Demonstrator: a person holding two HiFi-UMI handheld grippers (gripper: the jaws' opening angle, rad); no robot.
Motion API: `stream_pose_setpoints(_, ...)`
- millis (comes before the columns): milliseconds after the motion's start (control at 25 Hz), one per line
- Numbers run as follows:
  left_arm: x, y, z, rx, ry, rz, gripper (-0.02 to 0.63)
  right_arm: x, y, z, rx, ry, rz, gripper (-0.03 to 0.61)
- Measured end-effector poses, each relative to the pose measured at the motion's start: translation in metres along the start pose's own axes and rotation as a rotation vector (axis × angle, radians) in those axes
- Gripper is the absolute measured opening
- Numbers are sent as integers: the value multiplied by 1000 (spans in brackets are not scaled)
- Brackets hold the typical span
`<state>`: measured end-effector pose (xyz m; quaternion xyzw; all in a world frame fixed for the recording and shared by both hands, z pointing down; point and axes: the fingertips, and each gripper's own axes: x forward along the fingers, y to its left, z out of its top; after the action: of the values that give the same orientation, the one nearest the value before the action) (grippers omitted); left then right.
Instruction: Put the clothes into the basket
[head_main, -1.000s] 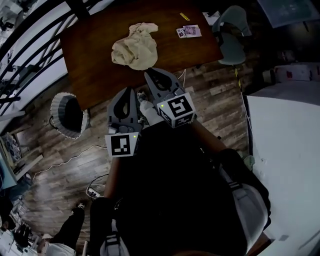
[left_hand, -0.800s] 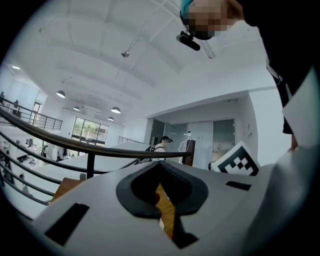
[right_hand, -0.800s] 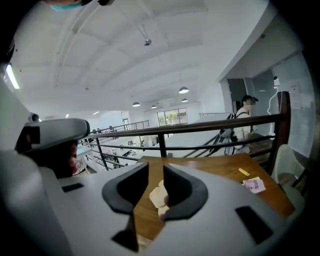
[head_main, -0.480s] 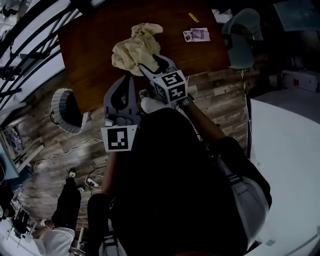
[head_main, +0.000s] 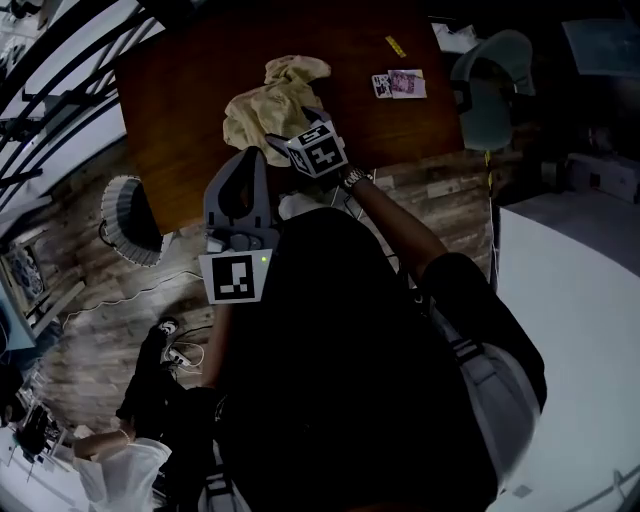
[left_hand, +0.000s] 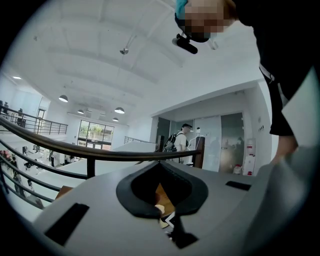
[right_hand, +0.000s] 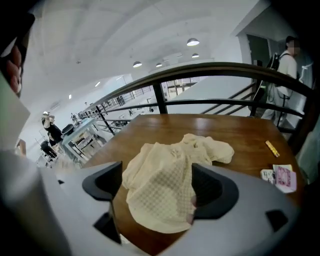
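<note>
Already the left gripper (head_main: 250, 168) hung at the table's (head_main: 170, 90) near edge, jaws together on nothing. Within 1 second the right gripper (right_hand: 156, 186) had dropped from beside it to the cream garment (right_hand: 200, 150), its jaws opening from closed and flanking the cloth without pinching. The garment stayed bunched mid-near-edge, so the pickup was not yet made. The basket (head_main: 135, 220) stood on the floor off the near-left corner.

A pink packet (head_main: 407, 83) and a yellow strip (head_main: 396, 46) are seen lying apart on the brown bench (head_main: 180, 120), near its right end. A pale chair (head_main: 490, 85) is placed just beside that end. Plank flooring (head_main: 90, 320) is crossed by loose cables (head_main: 183, 356). A dark railing (right_hand: 210, 66) is seen behind the bench.
</note>
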<state>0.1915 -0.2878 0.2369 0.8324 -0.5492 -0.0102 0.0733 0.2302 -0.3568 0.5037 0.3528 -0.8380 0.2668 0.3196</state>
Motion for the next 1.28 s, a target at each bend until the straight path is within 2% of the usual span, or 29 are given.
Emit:
stream_pose_setpoints(160, 10, 4, -2, -1, 14, 7, 12, 31, -16, -13, 18, 78, -13, 439)
stream_pose_setpoints(440, 17, 12, -4, -7, 21, 27, 14, 61, -27, -34, 114, 156, -38, 439)
stream_pose_setpoints(720, 16, 20, -8, -9, 33, 56, 14, 86, -39, -64, 52, 251, -89, 439)
stream_pose_setpoints(920, 19, 23, -8, -5, 27, 62, 12, 89, -39, -63, 4, 237, -95, 433)
stream_pose_setpoints(1080, 20, 20, -8, -4, 29, 51, 14, 89, -37, -60, -61, 252, -122, 385)
stream_pose_setpoints(1280, 18, 19, -9, -7, 29, 56, 14, 84, -31, -62, -91, 289, -113, 230)
